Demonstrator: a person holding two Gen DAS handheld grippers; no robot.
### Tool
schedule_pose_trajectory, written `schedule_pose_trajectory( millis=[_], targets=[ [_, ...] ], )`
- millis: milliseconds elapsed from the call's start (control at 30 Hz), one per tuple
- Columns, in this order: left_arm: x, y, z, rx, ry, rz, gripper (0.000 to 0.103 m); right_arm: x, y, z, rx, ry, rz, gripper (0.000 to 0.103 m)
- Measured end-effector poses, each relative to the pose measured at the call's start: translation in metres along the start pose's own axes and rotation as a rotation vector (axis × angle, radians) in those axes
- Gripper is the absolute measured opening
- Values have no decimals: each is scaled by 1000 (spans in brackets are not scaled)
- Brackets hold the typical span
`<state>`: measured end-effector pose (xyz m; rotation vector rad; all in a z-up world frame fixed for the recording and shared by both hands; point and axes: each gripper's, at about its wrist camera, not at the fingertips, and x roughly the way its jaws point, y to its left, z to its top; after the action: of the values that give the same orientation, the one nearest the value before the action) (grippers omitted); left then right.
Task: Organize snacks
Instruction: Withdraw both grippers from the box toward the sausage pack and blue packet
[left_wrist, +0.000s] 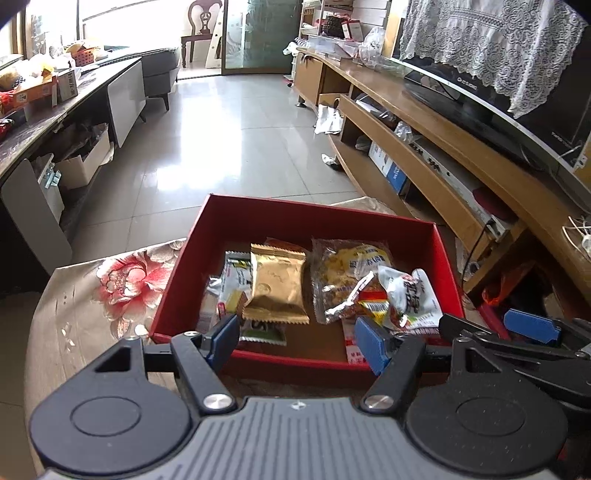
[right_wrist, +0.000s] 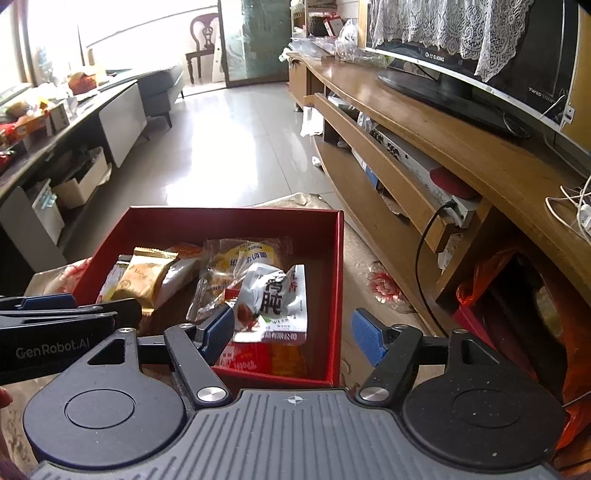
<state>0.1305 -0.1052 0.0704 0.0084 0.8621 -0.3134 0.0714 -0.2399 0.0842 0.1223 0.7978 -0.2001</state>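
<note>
Snack packets lie heaped in red box (left_wrist: 448, 269) near bench edge; left gripper (left_wrist: 299, 341) and right gripper (right_wrist: 293, 332) fingers, parted and empty, should descend squarely over one packet.

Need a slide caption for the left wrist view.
Open left gripper poised over the near edge of a red box holding assorted snack packets.

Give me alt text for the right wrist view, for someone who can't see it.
The right gripper hovers open and empty over the near edge of a red box holding snack packets, among them a white packet and a gold packet. The left gripper reaches in from the left, and a wooden TV stand runs along the right.
</note>
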Motion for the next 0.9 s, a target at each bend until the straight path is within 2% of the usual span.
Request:
schedule_pose_trajectory(
  millis=[367,633,900],
  targets=[
    [-2,-28,-35,67,60,-39,67,-19,-21,-27,-3,44,-28,78],
    [17,-60,-63,129,154,-69,67,-20,-54,-45,37,91,-64,80],
    [45,-94,-68,113,224,-115,67,-22,-80,-52,75,112,-61,81]
  ],
)
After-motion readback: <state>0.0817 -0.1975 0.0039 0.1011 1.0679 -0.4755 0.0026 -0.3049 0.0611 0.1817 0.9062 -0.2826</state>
